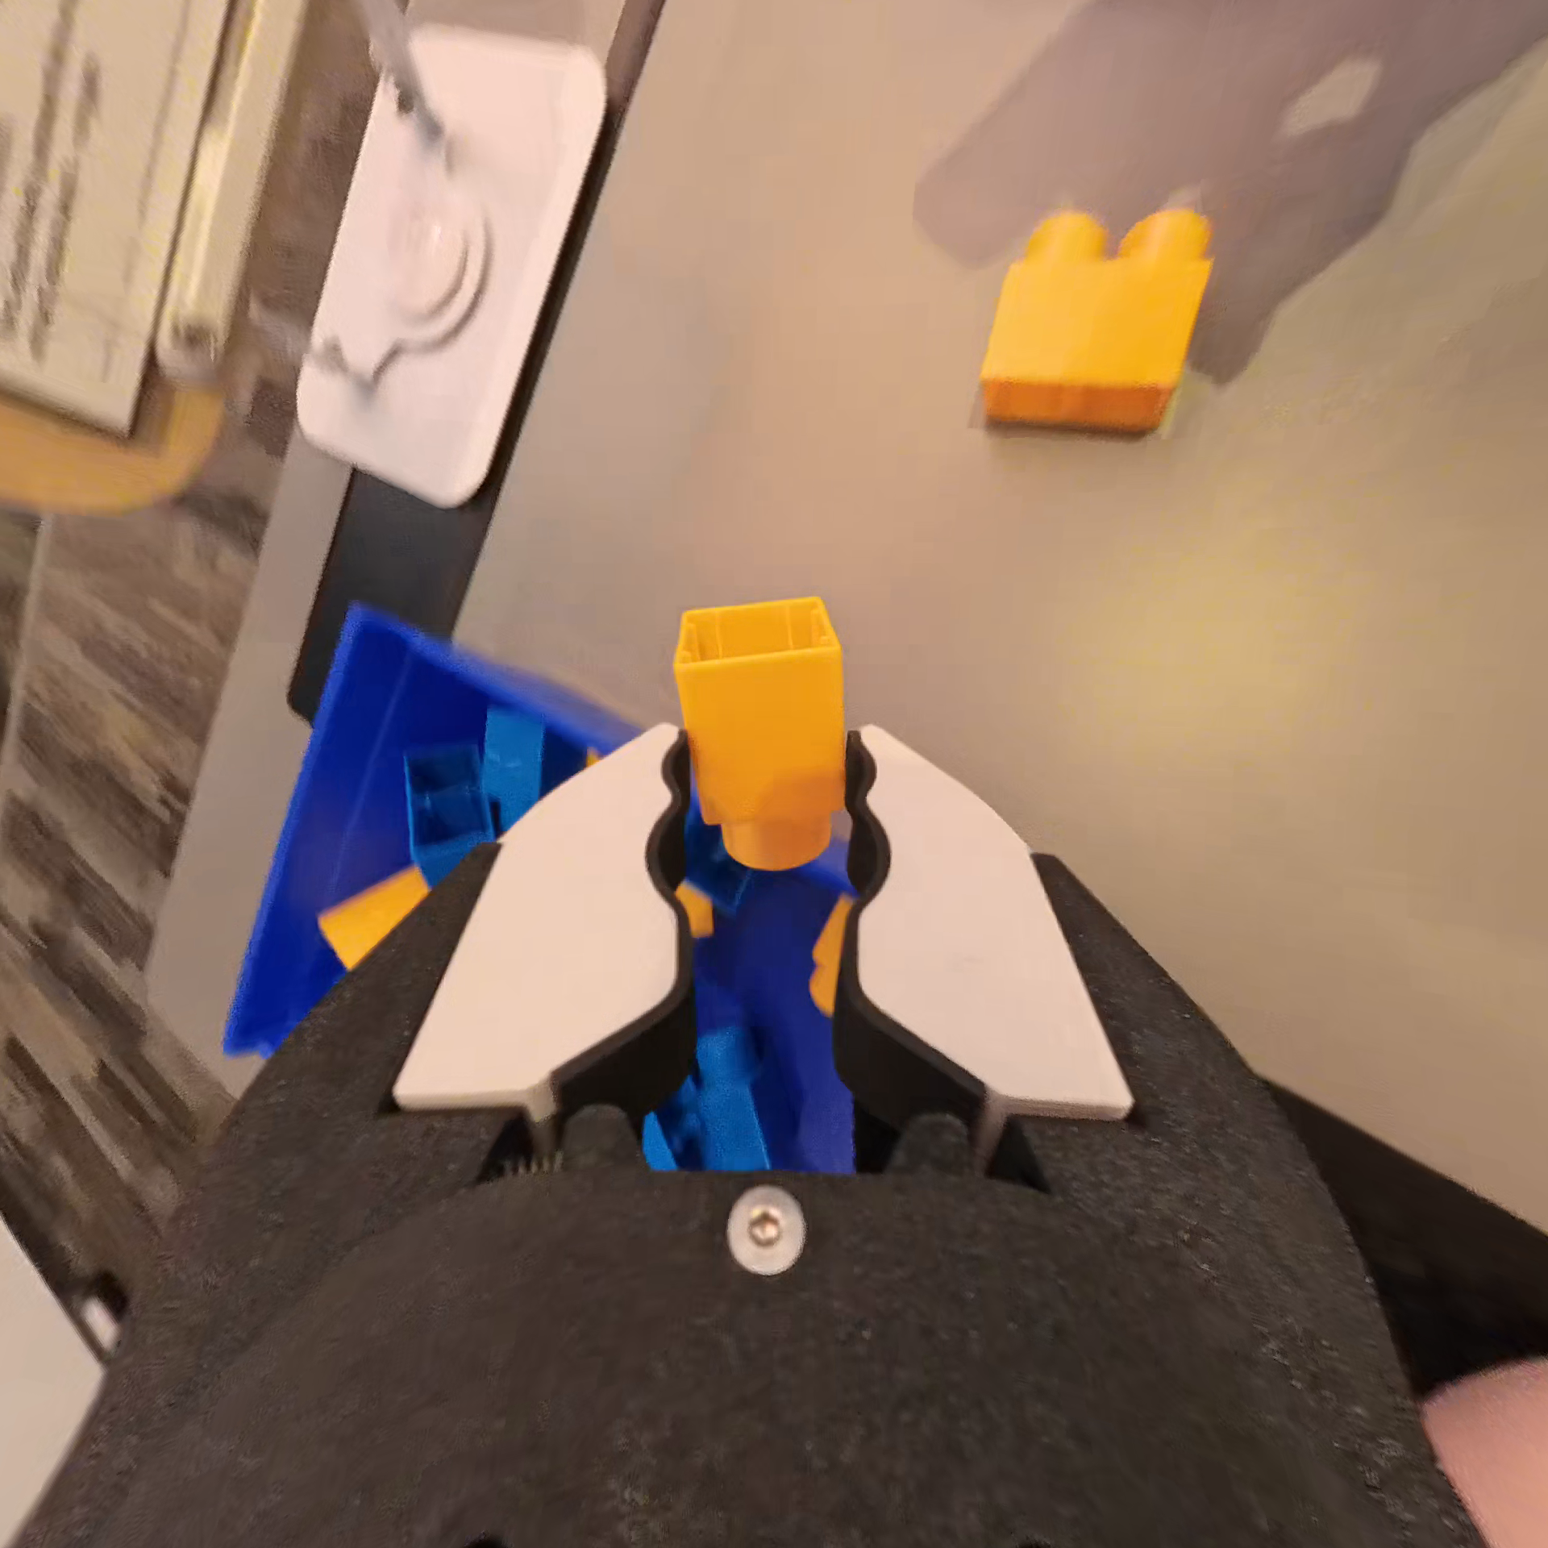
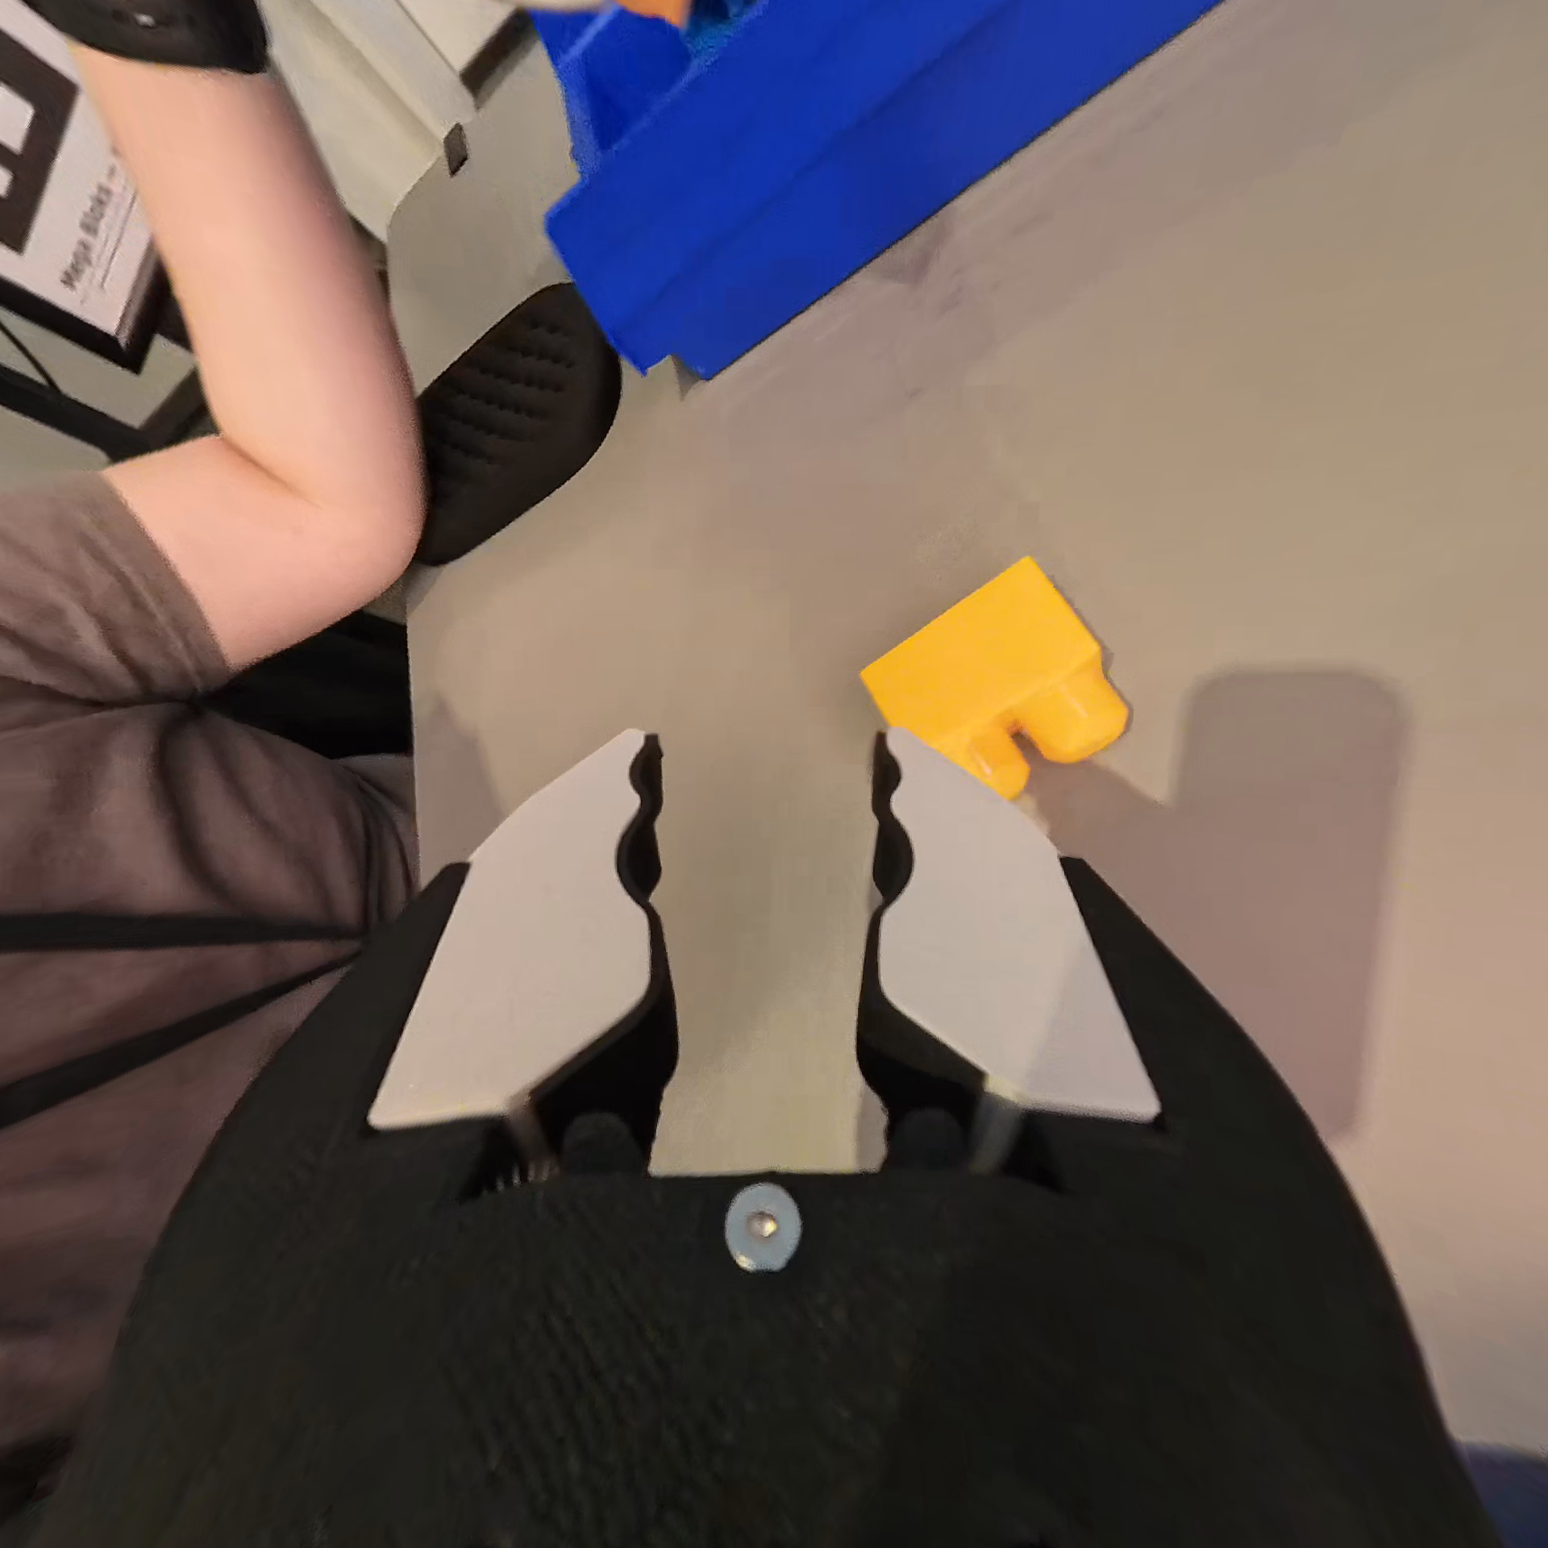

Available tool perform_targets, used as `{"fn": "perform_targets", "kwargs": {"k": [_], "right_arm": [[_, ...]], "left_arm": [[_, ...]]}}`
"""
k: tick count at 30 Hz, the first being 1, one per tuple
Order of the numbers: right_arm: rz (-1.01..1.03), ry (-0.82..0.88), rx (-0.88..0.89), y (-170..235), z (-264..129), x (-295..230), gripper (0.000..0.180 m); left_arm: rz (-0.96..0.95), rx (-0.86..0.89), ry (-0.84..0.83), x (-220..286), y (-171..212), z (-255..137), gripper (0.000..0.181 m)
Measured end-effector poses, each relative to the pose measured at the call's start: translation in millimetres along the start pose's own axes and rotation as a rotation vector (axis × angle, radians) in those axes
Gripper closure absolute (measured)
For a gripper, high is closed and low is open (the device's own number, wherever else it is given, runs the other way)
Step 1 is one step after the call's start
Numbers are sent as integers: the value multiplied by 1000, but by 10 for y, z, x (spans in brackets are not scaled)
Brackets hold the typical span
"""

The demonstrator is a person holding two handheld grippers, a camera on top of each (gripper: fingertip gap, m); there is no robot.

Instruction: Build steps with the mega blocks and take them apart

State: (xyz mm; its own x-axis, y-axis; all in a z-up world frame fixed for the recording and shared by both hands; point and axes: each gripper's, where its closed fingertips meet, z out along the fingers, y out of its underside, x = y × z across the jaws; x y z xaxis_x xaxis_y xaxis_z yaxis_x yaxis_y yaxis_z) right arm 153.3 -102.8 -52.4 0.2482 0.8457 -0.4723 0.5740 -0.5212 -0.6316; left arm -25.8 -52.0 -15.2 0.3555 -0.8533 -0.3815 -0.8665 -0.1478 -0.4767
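Note:
My left gripper [image 1: 766, 741] is shut on a small yellow single-stud block [image 1: 758, 712], held above a blue bin [image 1: 377, 804] with its hollow underside pointing away from me. The bin holds several blue and yellow blocks. A yellow two-stud block [image 1: 1097, 322] lies on the grey table farther right. In the right wrist view, my right gripper [image 2: 764, 741] is open and empty above the table. The same two-stud block [image 2: 997, 670] lies just beyond and right of its right finger. The blue bin [image 2: 796, 176] is at the top.
A white device [image 1: 452, 268] on a dark strip lies at the table's far left edge. A person's arm [image 2: 276, 377] and grey sleeve fill the left of the right wrist view, next to a black chair armrest [image 2: 519, 419]. A printed card [image 2: 59, 176] stands at upper left. The tips of one gripper are about 20 cm away from the tips of the other.

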Motion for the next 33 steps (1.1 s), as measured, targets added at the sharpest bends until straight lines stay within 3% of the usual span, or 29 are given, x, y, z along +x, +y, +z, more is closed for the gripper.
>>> {"fn": "perform_targets", "kwargs": {"k": [8, 13, 17, 23, 33], "right_arm": [[-88, -99, -71, 348, -1021, -634, 130], [-81, 1, -63, 676, -1561, -580, 130], [-25, 35, 31, 810, -1914, -550, 130], [7, 70, 207, 899, -2352, -564, 130], [-9, 62, 224, 870, -2397, -553, 130]], "left_arm": [[294, 56, 90, 529, -936, 529, 145], [539, -45, 271, 954, -1311, 1036, 145], [710, -133, 360, 1216, -1441, 1360, 145], [806, -238, 462, 1479, -1515, 1676, 145], [816, -292, 492, 1574, -1530, 1794, 145]]}}
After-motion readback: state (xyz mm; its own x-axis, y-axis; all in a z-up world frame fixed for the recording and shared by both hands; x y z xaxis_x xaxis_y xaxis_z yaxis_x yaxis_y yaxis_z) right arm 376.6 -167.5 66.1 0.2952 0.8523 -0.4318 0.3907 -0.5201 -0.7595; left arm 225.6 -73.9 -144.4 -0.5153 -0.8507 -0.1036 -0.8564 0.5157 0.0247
